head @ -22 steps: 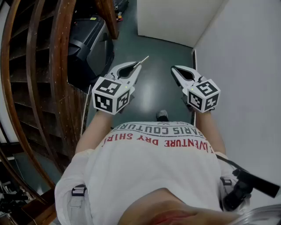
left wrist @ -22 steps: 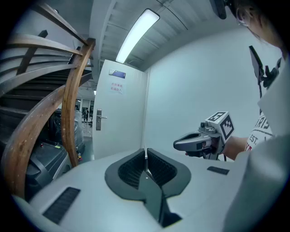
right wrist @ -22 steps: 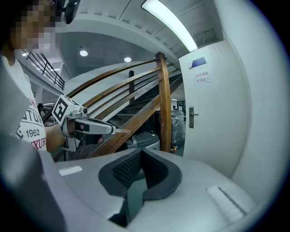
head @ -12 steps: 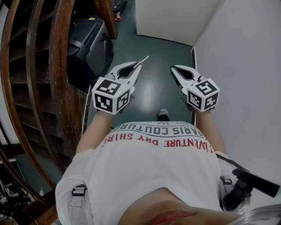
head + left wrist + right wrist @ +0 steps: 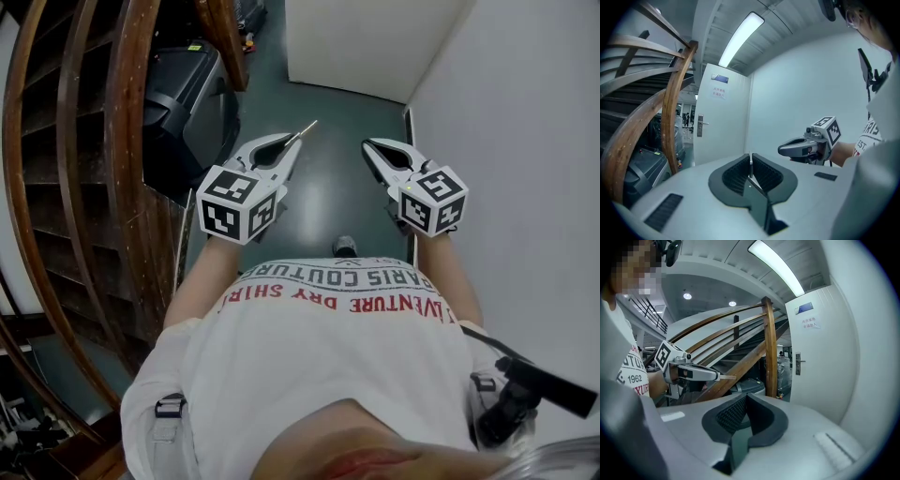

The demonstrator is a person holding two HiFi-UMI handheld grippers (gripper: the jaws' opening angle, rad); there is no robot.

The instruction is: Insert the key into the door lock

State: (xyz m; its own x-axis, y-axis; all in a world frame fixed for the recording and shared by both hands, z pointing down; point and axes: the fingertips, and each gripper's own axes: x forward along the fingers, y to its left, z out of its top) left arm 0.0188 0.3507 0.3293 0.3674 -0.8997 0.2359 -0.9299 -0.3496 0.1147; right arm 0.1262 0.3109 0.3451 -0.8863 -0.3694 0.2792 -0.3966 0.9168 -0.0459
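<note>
My left gripper (image 5: pixel 292 142) is held out at chest height, shut on a thin metal key (image 5: pixel 307 127) whose blade sticks out past the jaw tips. In the left gripper view the key (image 5: pixel 750 163) stands upright between the ribbed pads. Well ahead is the white door (image 5: pixel 723 117), with its handle and lock plate (image 5: pixel 700 125) on its left side. My right gripper (image 5: pixel 367 147) hovers beside the left one, shut with nothing in it. From the right gripper view I see the lock plate (image 5: pixel 798 363) far off, and the left gripper (image 5: pixel 714 376) with the key (image 5: pixel 727 377).
A curved wooden stair railing (image 5: pixel 120 141) runs along the left. Beside it a dark machine (image 5: pixel 183 89) stands on the floor. A white wall (image 5: pixel 525 141) closes the right side. A dark green floor strip (image 5: pixel 333 187) leads to the door, and a shoe (image 5: pixel 346 246) shows below.
</note>
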